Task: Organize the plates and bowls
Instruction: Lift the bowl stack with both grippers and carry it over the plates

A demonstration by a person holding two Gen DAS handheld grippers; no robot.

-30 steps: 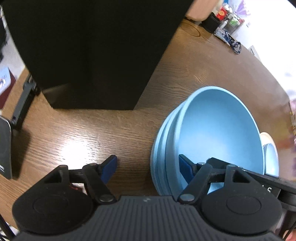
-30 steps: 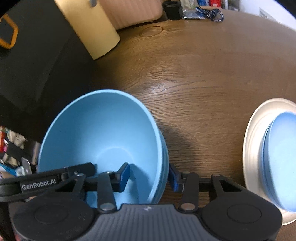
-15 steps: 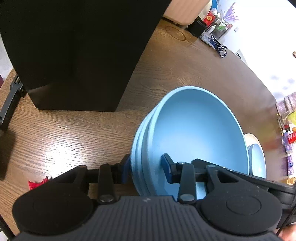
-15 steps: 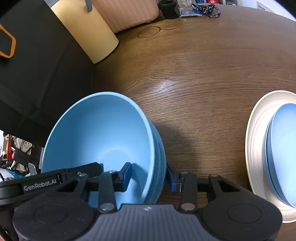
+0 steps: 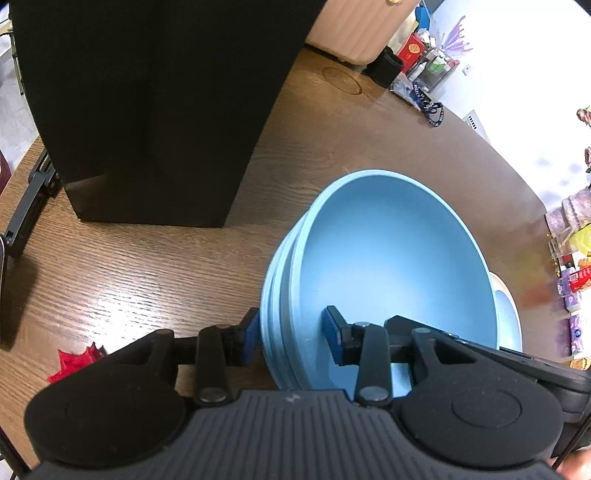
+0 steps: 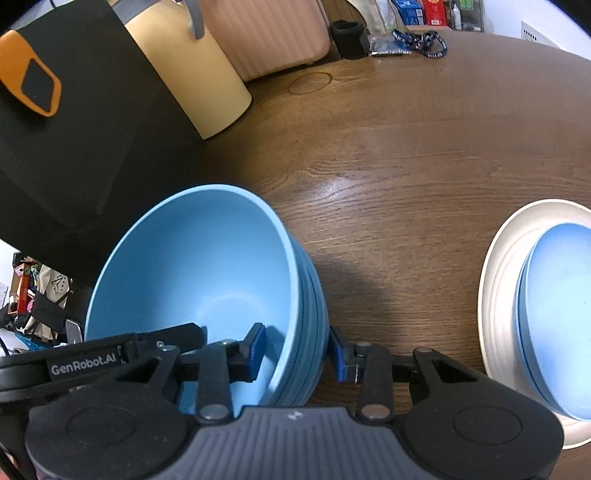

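Note:
A stack of light blue bowls (image 5: 391,266) (image 6: 192,266) hangs between my two grippers over the brown table (image 6: 406,147). My left gripper (image 5: 291,334) is shut on the stack's left wall, one pad outside and one inside. On the opposite wall my right gripper (image 6: 295,350) is shut the same way. Each view also shows the other gripper's black frame reaching into the top bowl. To the right, a white plate (image 6: 495,295) carries stacked blue plates (image 6: 554,314); the left wrist view shows only its edge (image 5: 502,291) behind the bowls.
A tall black box (image 5: 147,110) (image 6: 55,147) stands close behind the bowls on the left. Beyond it are a cream cylinder (image 6: 192,74) and a pink suitcase (image 6: 266,33). A red scrap (image 5: 74,362) lies near the left gripper. A lanyard (image 6: 421,40) and small items line the far edge.
My left jaws were wide apart beside the stack and have closed on its left wall. The right jaws tightened a little. The stack and both grippers have shifted slightly over the table.

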